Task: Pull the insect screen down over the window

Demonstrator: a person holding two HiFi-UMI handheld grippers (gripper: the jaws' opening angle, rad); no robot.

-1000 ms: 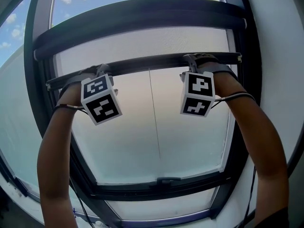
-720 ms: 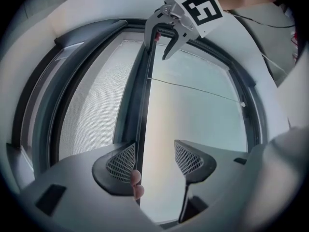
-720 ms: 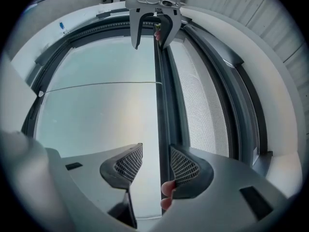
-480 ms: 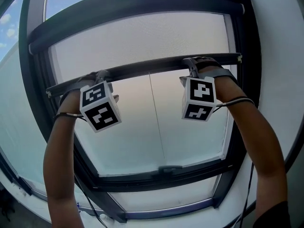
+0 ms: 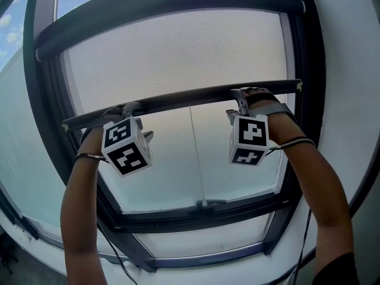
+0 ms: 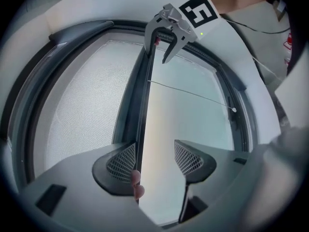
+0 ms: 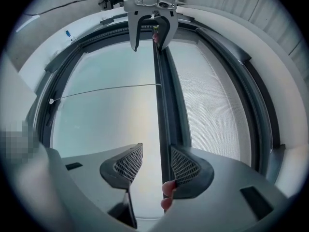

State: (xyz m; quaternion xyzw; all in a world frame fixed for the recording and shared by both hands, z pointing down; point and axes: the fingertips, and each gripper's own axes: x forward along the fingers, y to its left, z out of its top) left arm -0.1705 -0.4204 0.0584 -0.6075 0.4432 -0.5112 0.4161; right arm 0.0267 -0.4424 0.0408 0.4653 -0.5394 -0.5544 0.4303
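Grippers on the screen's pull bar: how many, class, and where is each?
2. The left gripper is on the pull bar near its left end, the right gripper near its right end. None appears hidden.

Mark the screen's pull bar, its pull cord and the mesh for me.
pull bar (image 5: 184,101), head view, midpoint of the dark bar's length.
pull cord (image 5: 197,153), head view, halfway down the thin cord.
mesh (image 5: 178,52), head view, centre of the stretch above the bar.

A white wall (image 5: 350,70) surrounds the dark-framed window (image 5: 309,52); bright blue sky (image 5: 10,40) outside.
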